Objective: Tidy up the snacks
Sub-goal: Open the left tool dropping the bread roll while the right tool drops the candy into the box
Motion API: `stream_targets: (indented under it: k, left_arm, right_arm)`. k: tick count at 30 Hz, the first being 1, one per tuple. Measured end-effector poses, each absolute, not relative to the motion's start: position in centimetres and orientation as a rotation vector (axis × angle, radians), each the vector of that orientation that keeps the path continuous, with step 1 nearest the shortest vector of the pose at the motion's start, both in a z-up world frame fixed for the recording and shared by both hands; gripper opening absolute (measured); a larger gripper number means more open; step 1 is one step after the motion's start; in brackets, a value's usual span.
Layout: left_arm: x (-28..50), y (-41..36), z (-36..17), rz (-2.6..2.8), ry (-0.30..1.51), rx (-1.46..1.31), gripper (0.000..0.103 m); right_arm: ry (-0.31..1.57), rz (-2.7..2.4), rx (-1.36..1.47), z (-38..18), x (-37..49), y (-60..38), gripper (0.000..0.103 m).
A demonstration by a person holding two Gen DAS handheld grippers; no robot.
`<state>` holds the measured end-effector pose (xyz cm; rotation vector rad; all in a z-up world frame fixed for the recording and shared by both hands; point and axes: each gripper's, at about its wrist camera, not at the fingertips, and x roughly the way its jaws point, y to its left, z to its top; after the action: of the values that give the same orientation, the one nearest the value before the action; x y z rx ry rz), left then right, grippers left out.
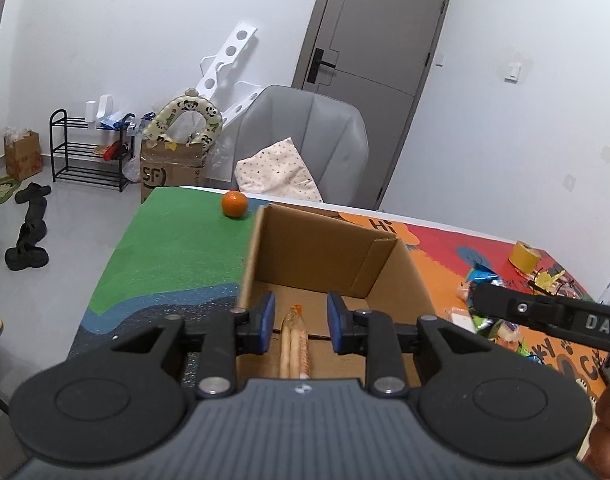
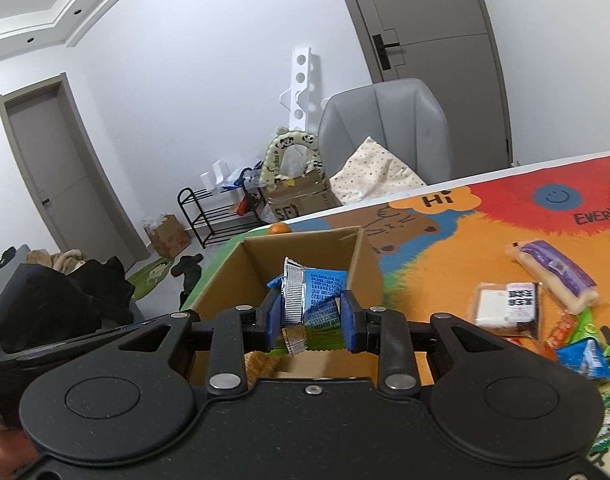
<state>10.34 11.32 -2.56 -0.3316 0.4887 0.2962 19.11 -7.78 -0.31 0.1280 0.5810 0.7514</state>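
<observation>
Over the open cardboard box (image 2: pixel 357 256), the right tool (image 2: pixel 311 322) grips a blue snack packet (image 2: pixel 319 294) with a crimped silver edge, its blue pads pressed against the packet's two sides; a green wrapper shows just beneath the packet between the same pads. The packet hangs above the box's inside, near its front wall. On the box floor lies a long pale stick snack in a clear wrapper (image 1: pixel 293 344), seen from the left wrist view directly between the fingers of the left tool (image 1: pixel 301 322). That tool stands wide apart with nothing between its pads, poised above the box's near edge.

The box (image 1: pixel 329 248) sits on a worktop (image 1: pixel 173 248) covered with a bright mat of green, blue, orange and red. An orange fruit (image 1: pixel 234 205) rests on the green area beyond the box's far left corner. To the right of the box, more snacks lie loose on the mat: a purple-labelled long packet (image 2: pixel 555 276), a flat square packet with a printed label (image 2: pixel 507 308), and a heap of green and blue wrappers (image 2: pixel 585 354). A roll of yellow tape (image 1: pixel 524 256) stands farther back. Behind the worktop is a grey chair (image 1: pixel 305 136) with a spotted cushion (image 1: pixel 279 172).
</observation>
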Motion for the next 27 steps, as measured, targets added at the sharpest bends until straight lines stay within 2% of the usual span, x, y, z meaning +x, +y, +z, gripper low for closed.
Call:
stream_targets:
  k: [5, 9, 12, 15, 19, 20, 25, 27]
  left_arm:
    - [9.3, 11.9, -2.3, 0.309, 0.478, -0.332, 0.05]
    - [8.6, 12.3, -2.4, 0.327, 0.484, -0.338, 0.057]
    - [8.2, 12.6, -2.5, 0.344, 0.486, -0.349, 0.067]
    - [7.8, 12.8, -2.3, 0.355, 0.482, -0.345, 0.077]
    - [7.6, 12.8, -2.2, 0.38, 0.483, -0.334, 0.086]
    - [7.7, 12.9, -2.2, 0.385, 0.484, -0.333, 0.087]
    - [7.8, 12.9, -2.3, 0.387, 0.487, -0.34, 0.089]
    - [8.0, 12.5, -2.3, 0.374, 0.491, -0.34, 0.09]
  right_arm:
    - [0.585, 0.785, 0.13, 0.1, 18.9, -6.3, 0.029]
    - [0.573, 0.805, 0.129, 0.6, 18.7, -5.0, 0.029]
    - [0.572, 0.82, 0.141, 1.0, 18.8, -4.3, 0.029]
    - [0.566, 0.829, 0.148, 1.2, 18.7, -4.1, 0.039]
    - [0.574, 0.826, 0.147, 1.0, 18.4, -4.5, 0.046]
    - [0.58, 0.821, 0.147, 0.9, 18.3, -4.6, 0.051]
    - [0.586, 0.79, 0.138, 0.5, 18.0, -5.6, 0.061]
    - [0.587, 0.78, 0.143, 0.4, 17.9, -6.3, 0.068]
